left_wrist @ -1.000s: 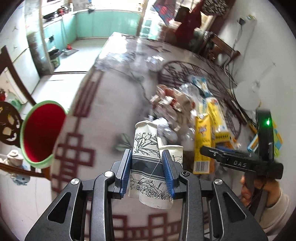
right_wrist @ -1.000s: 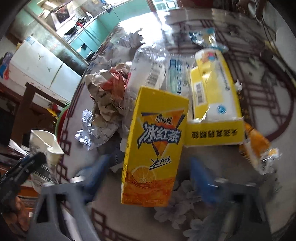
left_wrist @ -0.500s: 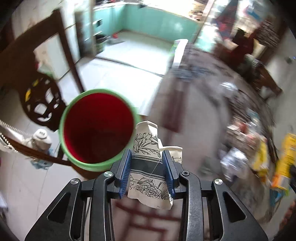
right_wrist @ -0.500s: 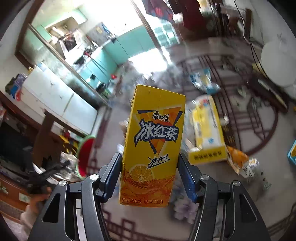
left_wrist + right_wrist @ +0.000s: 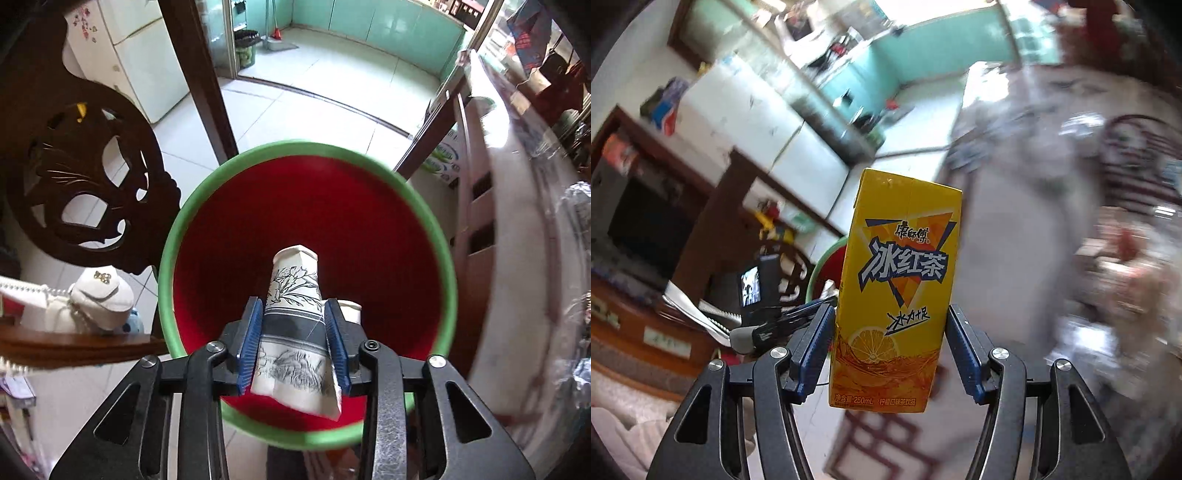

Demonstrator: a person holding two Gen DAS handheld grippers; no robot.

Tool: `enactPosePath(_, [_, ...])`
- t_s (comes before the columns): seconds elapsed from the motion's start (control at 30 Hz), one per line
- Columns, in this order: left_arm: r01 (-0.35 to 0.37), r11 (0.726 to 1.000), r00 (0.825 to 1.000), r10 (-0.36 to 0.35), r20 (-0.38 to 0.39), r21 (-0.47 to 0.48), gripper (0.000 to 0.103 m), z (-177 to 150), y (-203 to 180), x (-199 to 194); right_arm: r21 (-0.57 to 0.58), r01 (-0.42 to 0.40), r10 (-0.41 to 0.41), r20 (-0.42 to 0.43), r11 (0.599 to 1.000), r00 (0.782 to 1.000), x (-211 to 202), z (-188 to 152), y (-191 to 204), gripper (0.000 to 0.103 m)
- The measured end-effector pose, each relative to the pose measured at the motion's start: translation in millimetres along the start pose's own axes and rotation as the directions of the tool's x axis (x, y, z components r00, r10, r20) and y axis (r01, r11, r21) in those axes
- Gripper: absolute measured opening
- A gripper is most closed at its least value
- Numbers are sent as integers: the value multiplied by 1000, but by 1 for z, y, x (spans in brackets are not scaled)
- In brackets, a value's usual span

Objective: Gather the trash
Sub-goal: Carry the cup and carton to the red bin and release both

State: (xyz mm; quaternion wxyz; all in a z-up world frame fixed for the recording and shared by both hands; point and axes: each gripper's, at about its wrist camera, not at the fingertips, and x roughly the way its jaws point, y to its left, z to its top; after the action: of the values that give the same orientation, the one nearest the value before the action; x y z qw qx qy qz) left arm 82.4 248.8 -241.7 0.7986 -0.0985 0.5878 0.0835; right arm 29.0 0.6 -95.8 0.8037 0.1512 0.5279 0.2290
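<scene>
— Red plastic, ringed with a green rim: is that the bin (image 5: pixel 369 229) sitting under the left gripper (image 5: pixel 293 341)?

— Yes, its round mouth is filling the view directly below and ahead of the fingers, beside a dark carved wooden chair back (image 5: pixel 85 177) off to their left.

— What is the left gripper carrying?

— A crushed paper cup (image 5: pixel 293 325), white with an inky flower print and a grey band, is sitting between the blue ribbed pads. The jaws are opening narrowly, and the pads are still touching the cup's sides, with a second small cup rim peeking out behind the right pad.

— And the right gripper (image 5: pixel 888 345)?

— It is clamping a yellow drink carton (image 5: pixel 897 291), a smooth rectangular box standing upright, at about half width, the pads pressing its lower sides.

— Where is the bin lying from there?

— It is showing just behind the carton's left edge (image 5: pixel 827 266), ahead of the fingers and lower, partly hidden.
</scene>
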Motion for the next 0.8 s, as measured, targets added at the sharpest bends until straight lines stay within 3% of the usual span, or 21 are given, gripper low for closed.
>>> enactPosePath(0.03, [4,1000,1000,-4,-8,0,46,1,3,2,-9,-1,0,-21,1000,1000,16,4,6,60])
enactPosePath(0.1, [33,999,999,-33,1,5,69,2,9,-3,-41,-1,-2,-73,999,997,52,13,25,60])
enactPosePath(0.13, [41,999,999,-42,10,10,72,2,12,-7,-53,-2,-3,-89,999,996,64,14,30,60])
enactPosePath(0.3, [45,999,997,-47,59,28,77,4,31,-32,-106,14,-33,-179,994,983,131,16,49,61])
enactPosePath(0.43, [42,999,995,-44,90,32,78,2,48,-46,-91,22,-43,-228,996,973,161,16,52,62])
enactPosePath(0.53, [43,998,992,-47,117,40,78,4,51,-55,-81,56,-72,-215,995,974,160,16,48,63])
enactPosePath(0.63, [51,996,988,-61,142,73,78,7,38,-65,-80,92,-103,-144,993,984,135,17,46,63])
enactPosePath(0.8, [95,985,977,-120,175,146,80,8,-1,-86,-72,195,-194,20,978,981,43,13,18,66])
